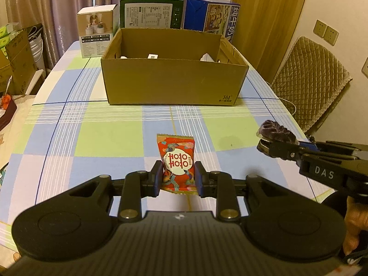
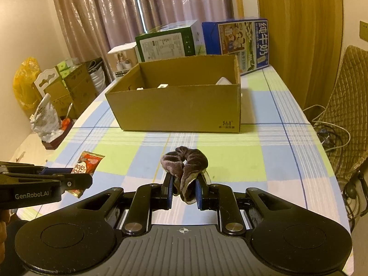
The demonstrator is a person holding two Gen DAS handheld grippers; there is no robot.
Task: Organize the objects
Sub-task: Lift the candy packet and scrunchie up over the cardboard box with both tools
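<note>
The left gripper (image 1: 178, 177) was clamped on a red snack packet (image 1: 177, 161), a glossy, crinkled foil sachet with a white round label and serrated end seams. The packet stood upright between the blue pads, its long axis running straight ahead of the fingers, top seam pointing away toward the cardboard box (image 1: 174, 78).

The right gripper (image 2: 184, 189) pinched a dark velvet scrunchie (image 2: 185, 163), soft and ruched; one fold was squeezed between the pads while the rest of the ring bulged forward and above the fingertips. Seen from the left wrist camera, the right gripper sat off to the right of the left one, at about the same height, the two well apart.

Beneath both lay a table (image 1: 92, 138) covered in a smooth checked cloth of pale green, blue and white squares with thin dark lines. Ahead of both grippers the open, matte brown corrugated box held a few small white items, only partly visible. Behind it stood a small white carton (image 1: 97, 32), a green carton (image 1: 150, 11) and a blue milk carton (image 1: 212, 16). Ribbed pinkish curtains (image 2: 96, 16) hung beyond, and a quilted chair (image 1: 310, 78) stood to the right.
</note>
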